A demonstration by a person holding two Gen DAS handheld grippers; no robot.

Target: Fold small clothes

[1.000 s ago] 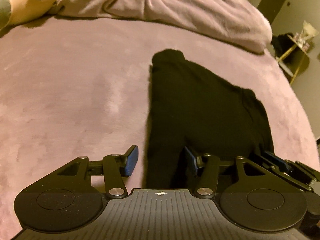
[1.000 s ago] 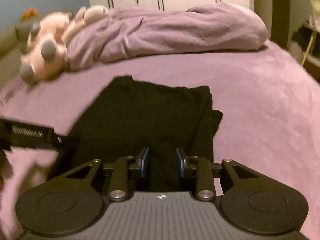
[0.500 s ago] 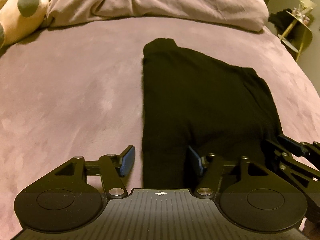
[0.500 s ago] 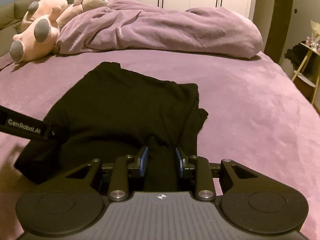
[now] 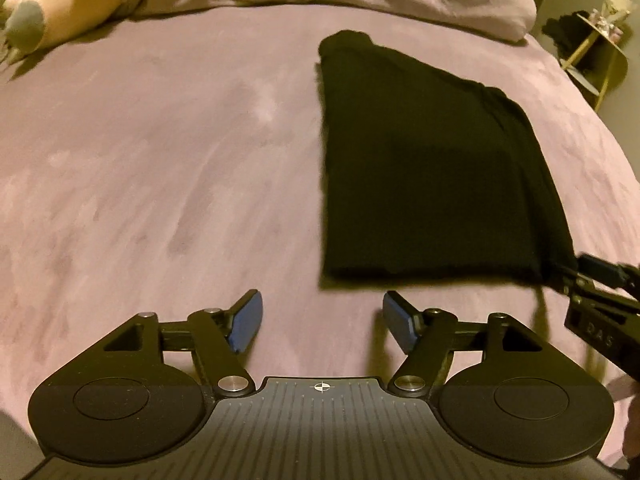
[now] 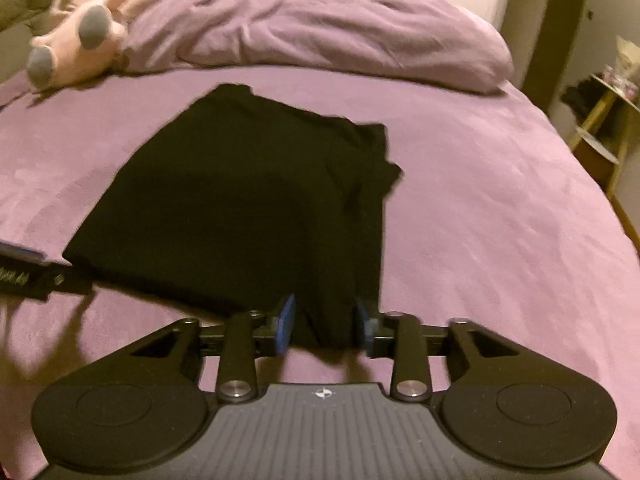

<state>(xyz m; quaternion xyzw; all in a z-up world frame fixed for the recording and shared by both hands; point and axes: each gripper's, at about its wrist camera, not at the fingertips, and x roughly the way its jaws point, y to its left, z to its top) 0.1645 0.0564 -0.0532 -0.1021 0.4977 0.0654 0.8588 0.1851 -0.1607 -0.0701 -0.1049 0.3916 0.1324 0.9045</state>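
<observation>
Folded black garment (image 5: 432,168) lying on the purple bed (image 5: 160,160).
Left gripper (image 5: 322,322) is hovering just off the garment's near edge, jaws apart and holding nothing; right gripper (image 6: 325,326) is pinching the garment's near corner, jaws closed on the cloth.

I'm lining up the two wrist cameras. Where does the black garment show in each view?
Left wrist: black garment right of centre, beyond the open fingers.
Right wrist: black garment centre-left, its near corner between the fingers.
Shared landmark: the pink plush toy, upper left in both.
</observation>
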